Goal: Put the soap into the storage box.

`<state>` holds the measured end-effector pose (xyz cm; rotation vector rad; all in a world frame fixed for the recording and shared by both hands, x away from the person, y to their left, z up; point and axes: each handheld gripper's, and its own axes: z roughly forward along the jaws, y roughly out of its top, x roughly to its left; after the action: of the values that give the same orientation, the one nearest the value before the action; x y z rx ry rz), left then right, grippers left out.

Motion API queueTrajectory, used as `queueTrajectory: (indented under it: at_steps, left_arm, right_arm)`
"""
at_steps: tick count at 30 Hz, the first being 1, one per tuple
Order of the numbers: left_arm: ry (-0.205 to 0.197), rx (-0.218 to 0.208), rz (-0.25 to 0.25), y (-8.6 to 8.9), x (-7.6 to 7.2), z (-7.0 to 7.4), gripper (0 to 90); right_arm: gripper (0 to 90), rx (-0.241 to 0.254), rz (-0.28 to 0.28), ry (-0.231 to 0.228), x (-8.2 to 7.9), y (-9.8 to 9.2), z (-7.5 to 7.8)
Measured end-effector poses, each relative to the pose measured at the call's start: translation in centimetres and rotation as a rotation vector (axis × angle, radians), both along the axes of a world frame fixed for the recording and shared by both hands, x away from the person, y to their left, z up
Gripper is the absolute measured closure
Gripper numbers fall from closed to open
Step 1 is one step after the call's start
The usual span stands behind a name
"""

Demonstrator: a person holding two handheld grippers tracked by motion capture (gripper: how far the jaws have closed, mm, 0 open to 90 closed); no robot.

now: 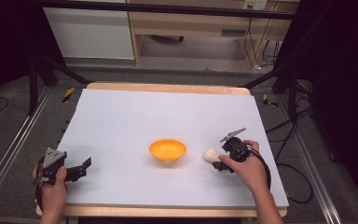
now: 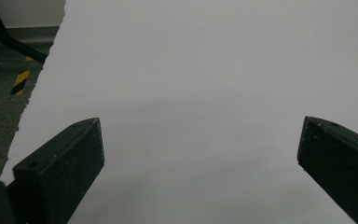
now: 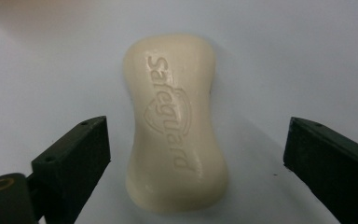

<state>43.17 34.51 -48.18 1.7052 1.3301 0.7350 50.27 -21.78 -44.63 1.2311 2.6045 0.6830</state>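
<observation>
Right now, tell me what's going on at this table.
A person holds a two-jaw gripper in each hand over a white table. The right gripper is open, its jaws on either side of a cream bar of soap that lies flat on the table, not yet clamped. An orange bowl sits near the middle, to the left of the soap in the high view. The left gripper is open too, off by the near left corner, with nothing between its jaws.

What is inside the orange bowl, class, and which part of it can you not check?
The orange bowl looks empty in the high view: its bare orange inside shows, with a few tiny marks too small to identify. Its near inner wall is hidden behind the rim. The soap bar lies outside it on the table.
</observation>
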Motion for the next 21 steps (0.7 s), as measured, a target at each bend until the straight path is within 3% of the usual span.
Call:
queueTrajectory:
  at_steps: [5,7,13,21]
  left_arm:
    - [0.0,-0.001,0.0,0.0,0.0,0.0,0.0]
    - [0.0,0.0,0.0,0.0,0.0,0.0,0.0]
    - [0.001,0.0,0.0,0.0,0.0,0.0,0.0]
    - [0.002,0.0,0.0,0.0,0.0,0.0,0.0]
  right_arm:
    - [25.5,0.022,-0.023,0.0,0.2,0.7,0.2]
    - [33.4,0.023,-0.008,0.01,0.2,1.0,0.1]
    - [44.9,-0.012,0.017,0.033,0.4,1.5,-0.5]
    - [46.8,-0.013,0.007,0.04,0.3,1.5,-0.9]
